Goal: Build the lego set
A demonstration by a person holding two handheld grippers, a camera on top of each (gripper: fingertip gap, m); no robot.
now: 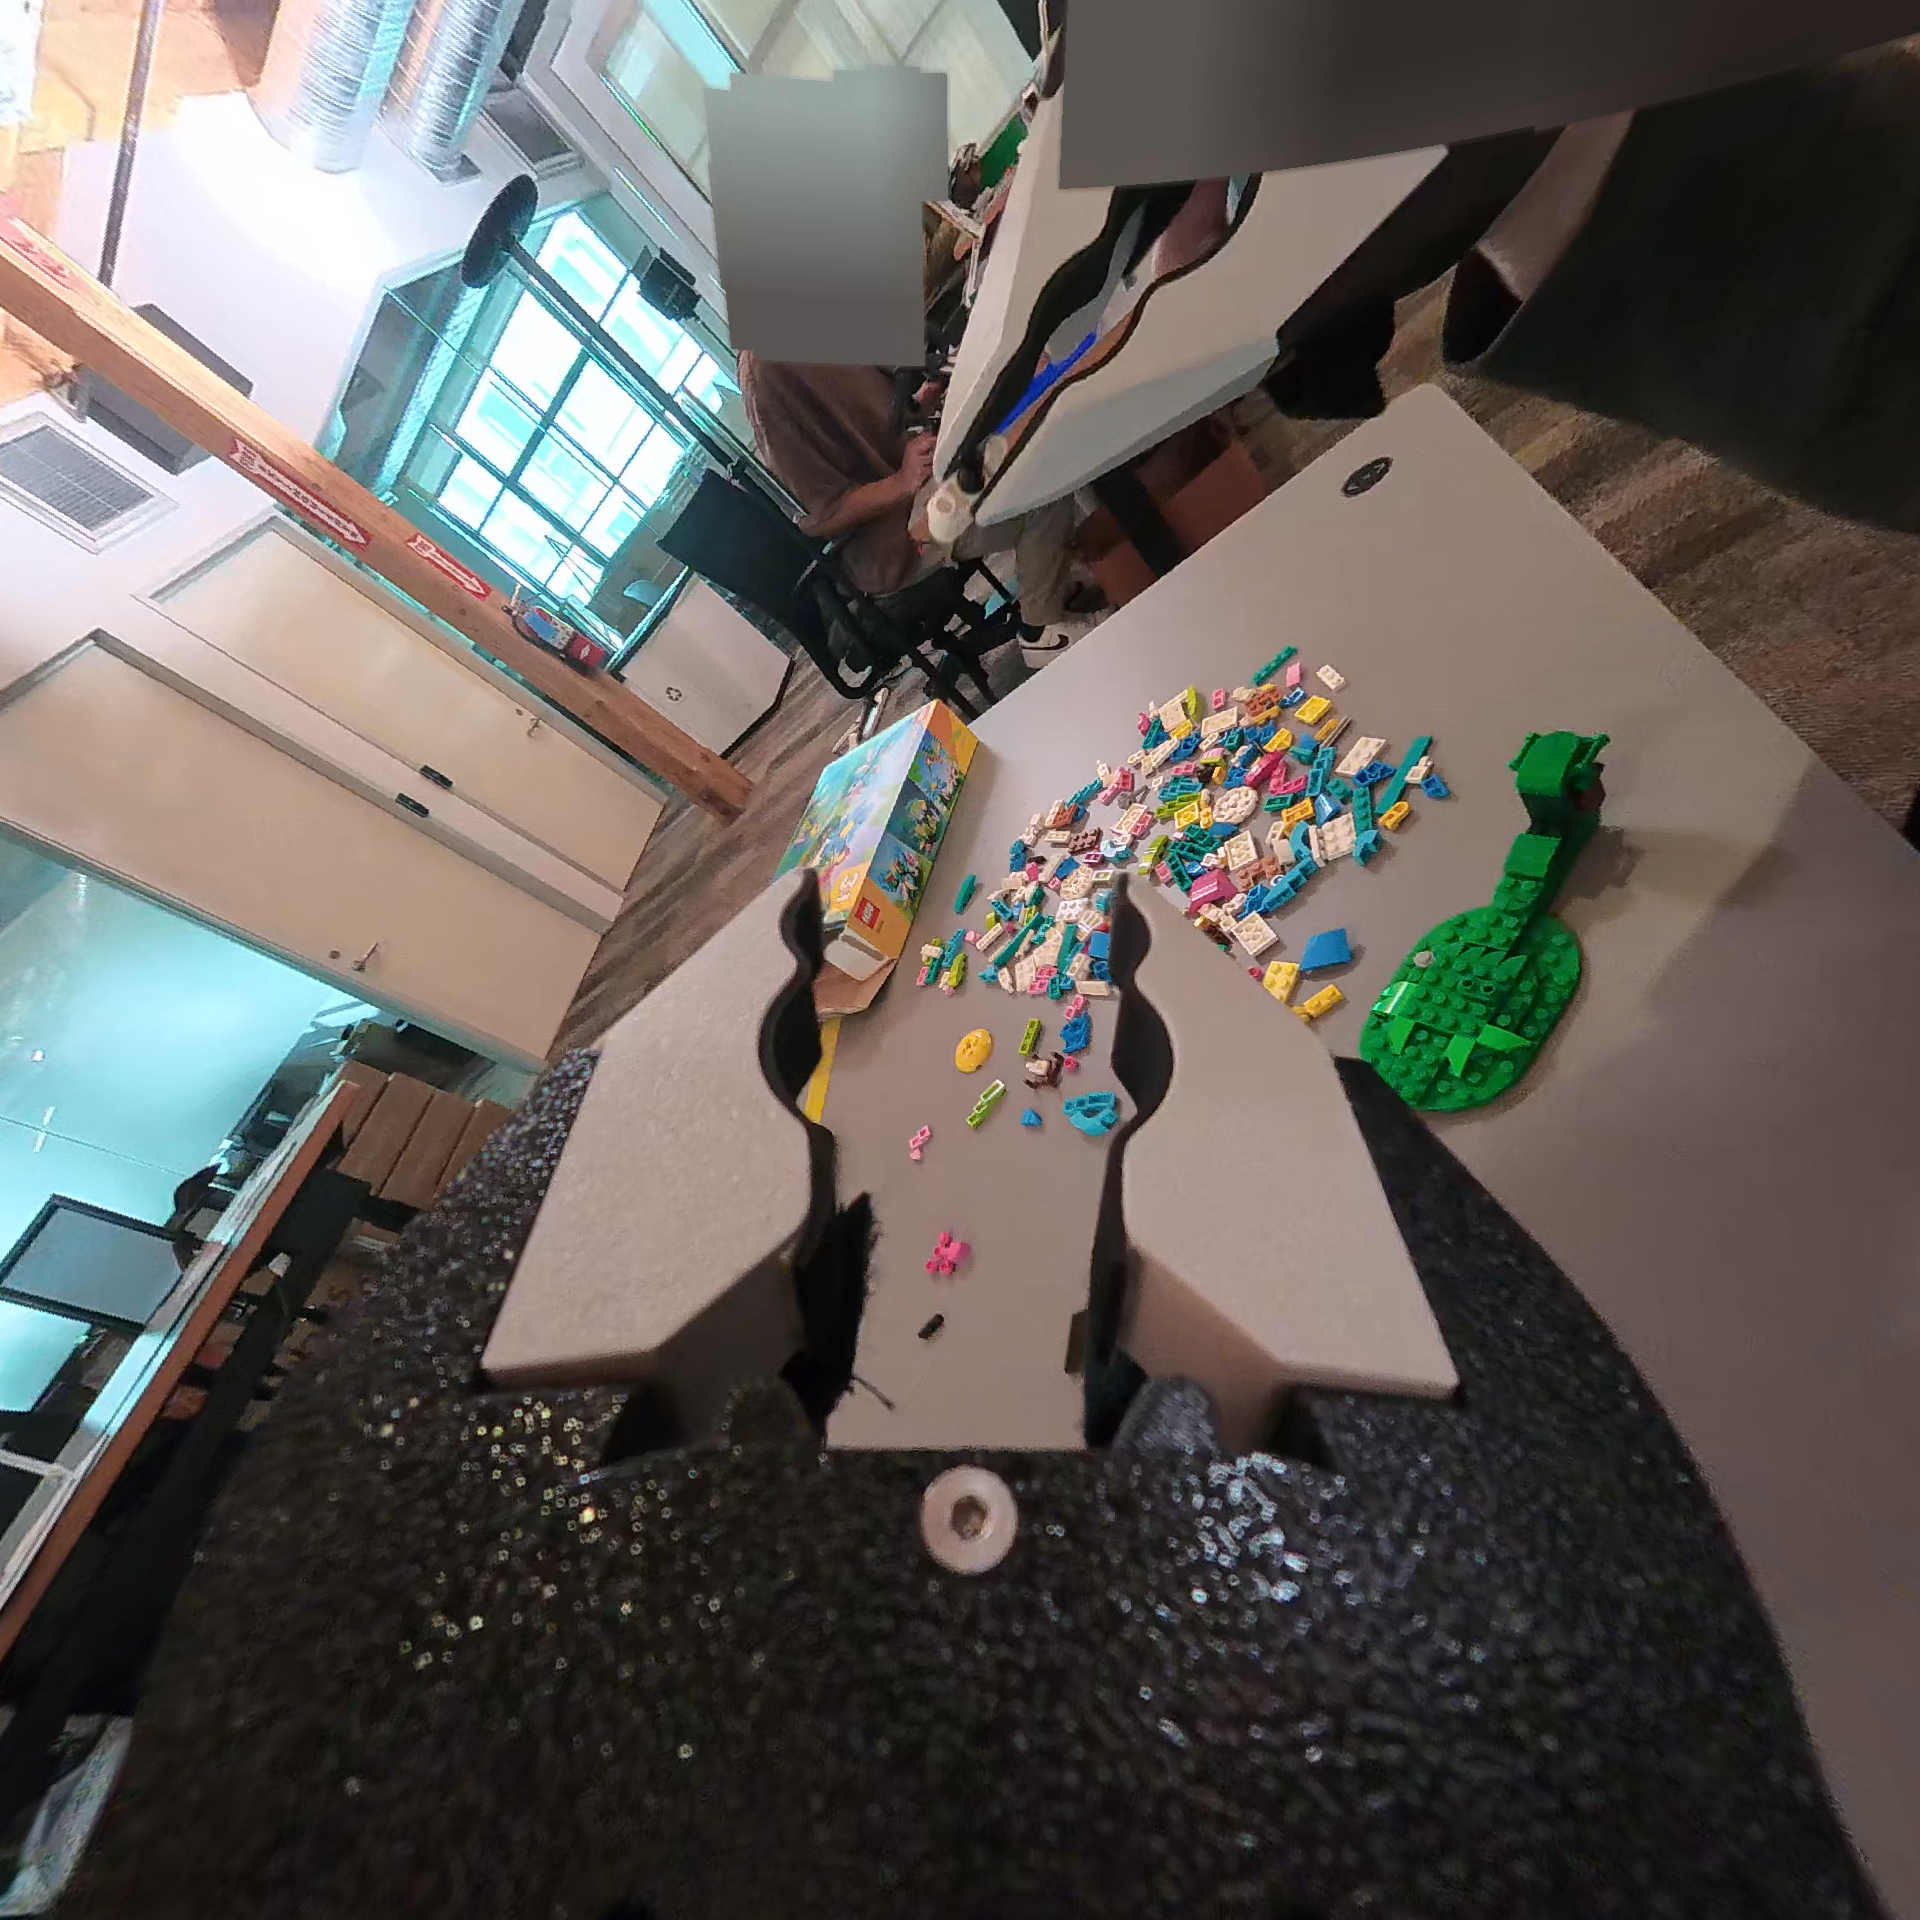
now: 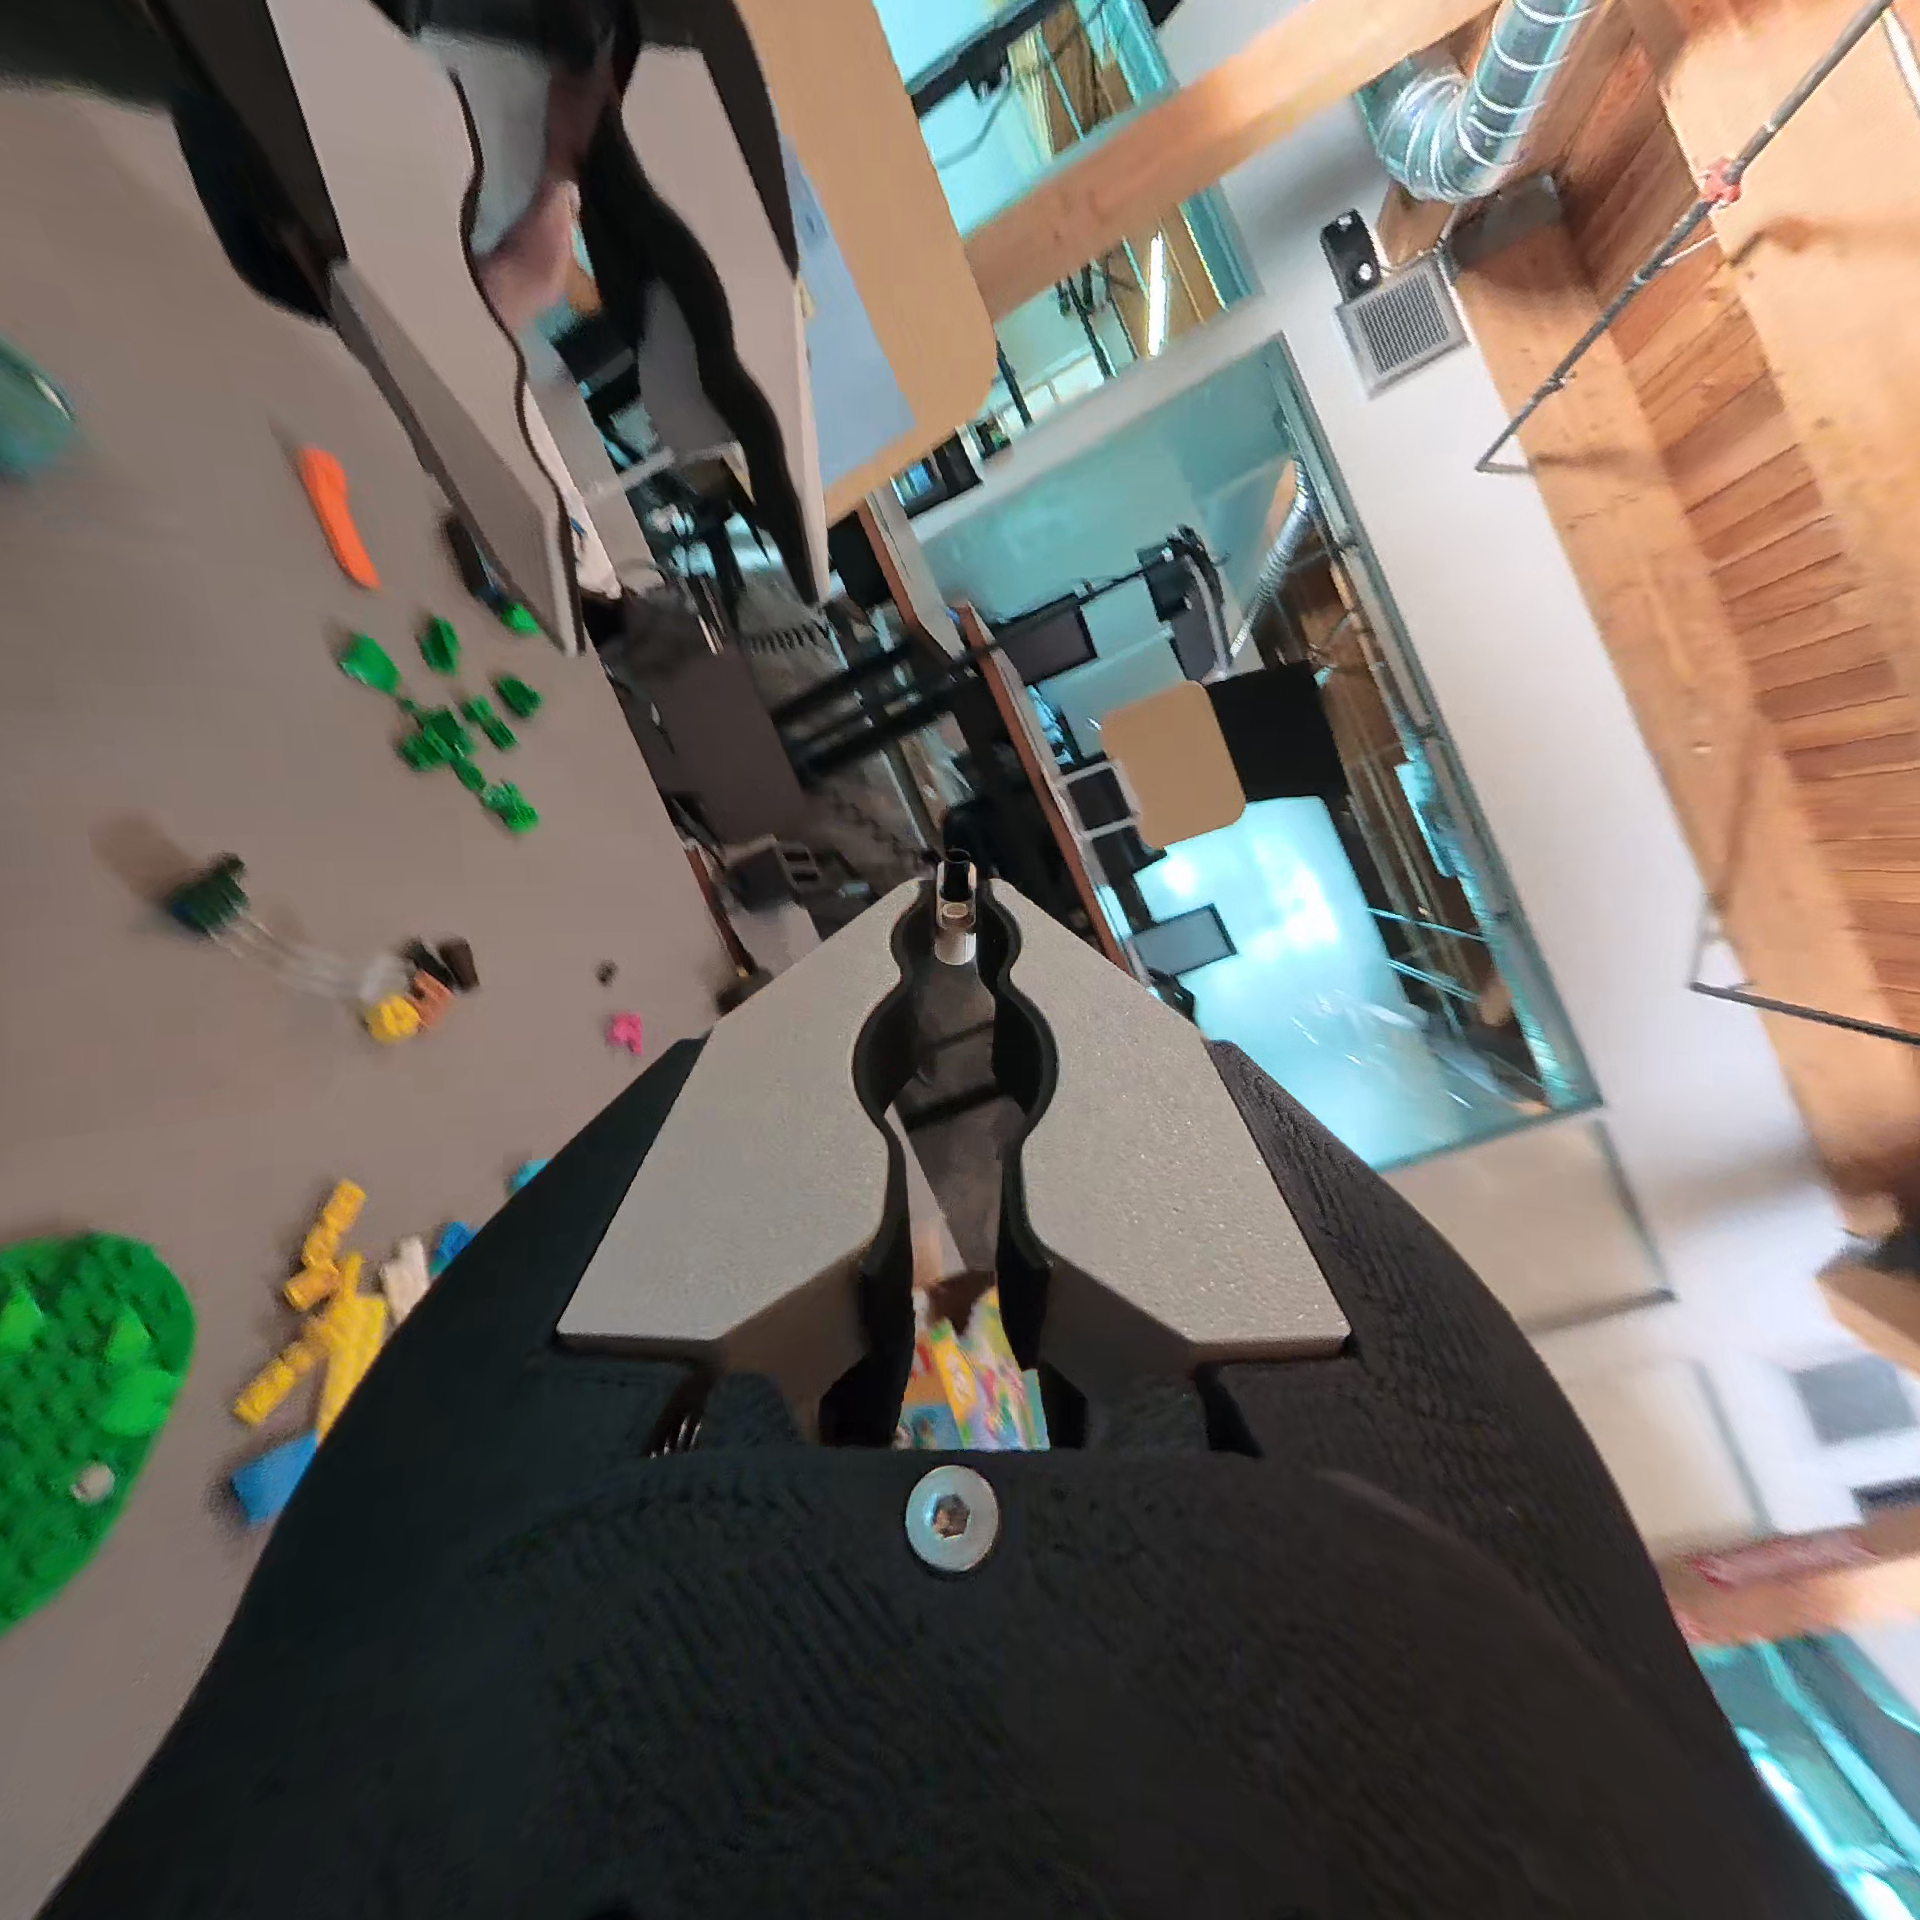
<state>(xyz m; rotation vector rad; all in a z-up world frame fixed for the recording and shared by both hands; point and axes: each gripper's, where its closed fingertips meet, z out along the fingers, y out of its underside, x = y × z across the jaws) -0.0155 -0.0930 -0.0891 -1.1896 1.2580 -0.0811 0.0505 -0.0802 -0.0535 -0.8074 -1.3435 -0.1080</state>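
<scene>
My left gripper (image 1: 964, 885) is open and empty, held above the grey table (image 1: 1558, 644). Beyond it lies a pile of small loose bricks (image 1: 1195, 831) in white, teal, pink and yellow. A green build (image 1: 1475, 997), a round studded plate with a stem, lies right of the pile and also shows in the right wrist view (image 2: 73, 1382). My right gripper (image 2: 954, 896) is shut on a small white and black cylinder piece (image 2: 951, 930), held up off the table. In the left wrist view the right gripper (image 1: 966, 483) hangs above the table's far edge.
A yellow set box (image 1: 894, 821) lies left of the pile. A yellow round piece (image 1: 975, 1049) and a pink piece (image 1: 948, 1252) lie near my left fingers. Loose green pieces (image 2: 457, 717), an orange piece (image 2: 338, 514) and yellow bricks (image 2: 322, 1320) are scattered. A person (image 1: 831, 468) sits beyond the table. Spacing between my two grippers at the tips: around 8 cm. The green build (image 1: 1475, 997) is about 25 cm from both grippers' fingertips.
</scene>
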